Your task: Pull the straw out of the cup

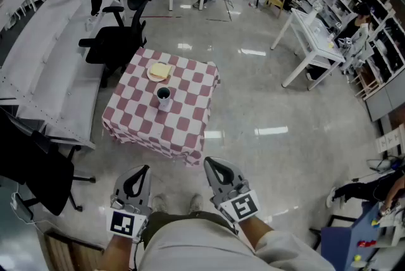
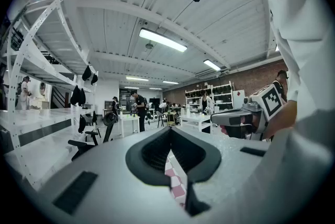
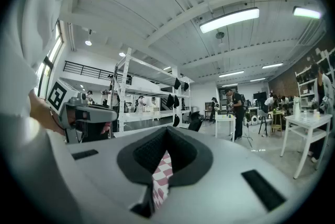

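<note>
A small table under a red-and-white checked cloth (image 1: 190, 108) stands a few steps ahead of me in the head view. On it sits a pale cup (image 1: 163, 97) with a dark inside; the straw is too small to make out. My left gripper (image 1: 145, 169) and right gripper (image 1: 208, 163) hang close to my body, well short of the table, both shut and holding nothing. In the left gripper view the jaw tips of the left gripper (image 2: 170, 129) meet, with a strip of checked cloth (image 2: 175, 182) showing below them. The right gripper (image 3: 166, 129) looks the same.
A plate (image 1: 160, 71) with something yellow lies behind the cup. Black office chairs (image 1: 117, 42) stand at the table's far left beside long white shelving (image 1: 44, 67). White tables (image 1: 313, 42) stand to the right. People stand at the back of the hall.
</note>
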A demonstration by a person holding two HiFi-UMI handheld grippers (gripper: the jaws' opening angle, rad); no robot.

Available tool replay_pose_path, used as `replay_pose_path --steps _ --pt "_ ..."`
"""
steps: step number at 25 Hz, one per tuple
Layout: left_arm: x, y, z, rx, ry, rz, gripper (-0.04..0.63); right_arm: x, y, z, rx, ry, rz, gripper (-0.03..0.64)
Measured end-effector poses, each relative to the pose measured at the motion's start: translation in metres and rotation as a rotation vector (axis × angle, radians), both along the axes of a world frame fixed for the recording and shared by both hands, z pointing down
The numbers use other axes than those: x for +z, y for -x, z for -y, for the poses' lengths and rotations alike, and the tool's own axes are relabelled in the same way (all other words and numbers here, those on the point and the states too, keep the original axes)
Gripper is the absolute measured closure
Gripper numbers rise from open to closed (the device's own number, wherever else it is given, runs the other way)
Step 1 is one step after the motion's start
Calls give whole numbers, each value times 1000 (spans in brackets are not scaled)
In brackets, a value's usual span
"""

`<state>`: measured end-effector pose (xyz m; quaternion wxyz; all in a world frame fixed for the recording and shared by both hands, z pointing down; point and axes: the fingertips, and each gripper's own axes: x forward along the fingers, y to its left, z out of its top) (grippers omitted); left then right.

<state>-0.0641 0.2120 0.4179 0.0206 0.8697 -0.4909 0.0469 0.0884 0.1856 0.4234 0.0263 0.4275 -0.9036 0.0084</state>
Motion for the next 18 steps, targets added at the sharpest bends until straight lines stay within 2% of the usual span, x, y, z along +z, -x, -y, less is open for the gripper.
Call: replay_pose_path --steps 18 --pt "-3 -7 2 -19 -1 16 591 -2 -11 -2 -17 -5 18 614"
